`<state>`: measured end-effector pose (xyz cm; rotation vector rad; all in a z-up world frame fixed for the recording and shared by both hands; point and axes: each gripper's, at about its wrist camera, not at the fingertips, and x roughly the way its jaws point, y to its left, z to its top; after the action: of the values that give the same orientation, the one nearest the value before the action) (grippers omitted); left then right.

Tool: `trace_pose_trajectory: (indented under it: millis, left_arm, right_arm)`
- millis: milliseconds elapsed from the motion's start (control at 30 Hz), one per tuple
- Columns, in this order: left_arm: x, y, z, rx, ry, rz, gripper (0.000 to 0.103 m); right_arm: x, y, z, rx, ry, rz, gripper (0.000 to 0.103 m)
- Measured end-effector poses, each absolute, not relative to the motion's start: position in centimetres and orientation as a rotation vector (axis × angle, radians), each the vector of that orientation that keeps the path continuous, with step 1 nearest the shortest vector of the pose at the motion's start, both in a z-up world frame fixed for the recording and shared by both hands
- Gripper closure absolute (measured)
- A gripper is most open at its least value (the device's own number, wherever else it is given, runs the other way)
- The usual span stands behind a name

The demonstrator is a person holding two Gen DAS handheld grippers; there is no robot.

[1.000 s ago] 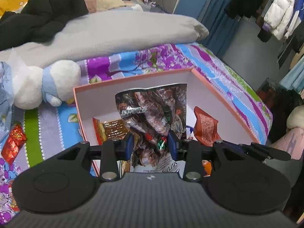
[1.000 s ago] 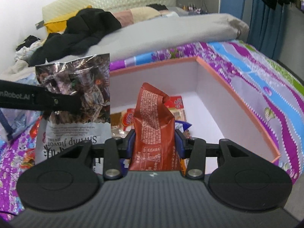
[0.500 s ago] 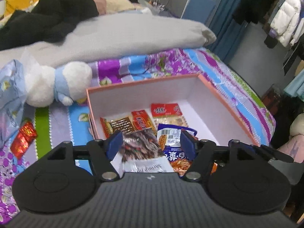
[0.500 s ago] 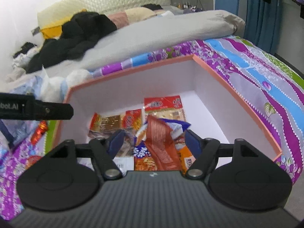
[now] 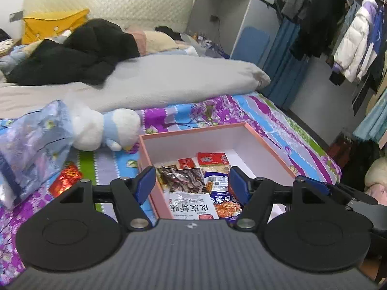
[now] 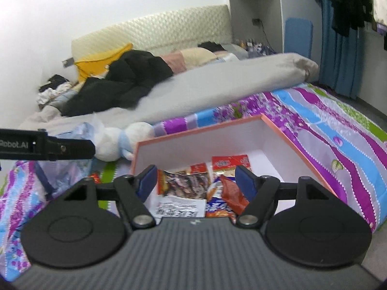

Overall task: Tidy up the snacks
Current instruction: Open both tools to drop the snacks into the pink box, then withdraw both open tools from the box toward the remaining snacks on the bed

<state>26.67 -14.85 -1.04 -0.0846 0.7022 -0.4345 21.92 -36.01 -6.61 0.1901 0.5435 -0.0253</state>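
Observation:
A pink-edged white box (image 5: 262, 142) (image 6: 285, 135) sits on the bed with several snack packets in it. The dark shrimp-snack bag (image 5: 186, 181) (image 6: 186, 184) lies in the box beside a blue packet (image 5: 221, 193). An orange-red packet (image 6: 232, 194) lies on top at the right. My left gripper (image 5: 192, 183) is open and empty, held above the box's near edge. My right gripper (image 6: 196, 181) is open and empty above the same box. A red foil snack (image 5: 65, 180) lies on the bedspread left of the box.
A white and blue plush toy (image 5: 106, 129) lies left of the box. A translucent blue plastic bag (image 5: 31, 145) sits at far left. A grey duvet (image 5: 157, 79) and black clothes (image 5: 79, 50) lie behind. Hanging coats (image 5: 350, 41) are at right.
Both grippers opened and let go: the shrimp bag and the orange-red packet now lie in the box. Both grippers pulled up and back from it.

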Motion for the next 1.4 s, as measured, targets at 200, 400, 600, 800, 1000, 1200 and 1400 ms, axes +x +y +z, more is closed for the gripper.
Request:
trace_pose_trajectory:
  millis: [200, 400, 600, 800, 1000, 1200, 1400]
  left_arm:
    - [23.1, -11.5, 0.7, -0.099, 0.659, -0.398, 0.031]
    - [19.7, -8.1, 1.7, -0.126, 0.621, -0.361, 0.031]
    - [16.6, -5.3, 1.6, -0.147, 0.609, -0.326, 0.031]
    - [13.5, -2.7, 0.8, -0.161, 0.610, -0.274, 0.031]
    - [10.8, -0.4, -0.4, -0.165, 0.607, -0.206, 0.031]
    - [7.7, 2.0, -2.3, -0.209, 0.605, -0.129, 0.031]
    - [5.0, 3.7, -4.4, -0.227, 0.611, -0.069, 0.031]
  right_arm:
    - [19.6, -33.9, -5.2, 0.177, 0.498, 0.007, 0.030]
    - [17.4, -31.9, -4.4, 0.162, 0.466, 0.043, 0.030]
    - [15.3, -29.8, -4.3, 0.162, 0.445, 0.081, 0.030]
    - [13.5, -27.7, -5.0, 0.157, 0.449, 0.130, 0.030]
    - [12.1, -26.0, -5.9, 0.170, 0.460, 0.194, 0.030]
    - [10.8, -24.6, -7.0, 0.177, 0.470, 0.260, 0.030]
    - [9.4, -24.0, -7.8, 0.173, 0.479, 0.299, 0.030]
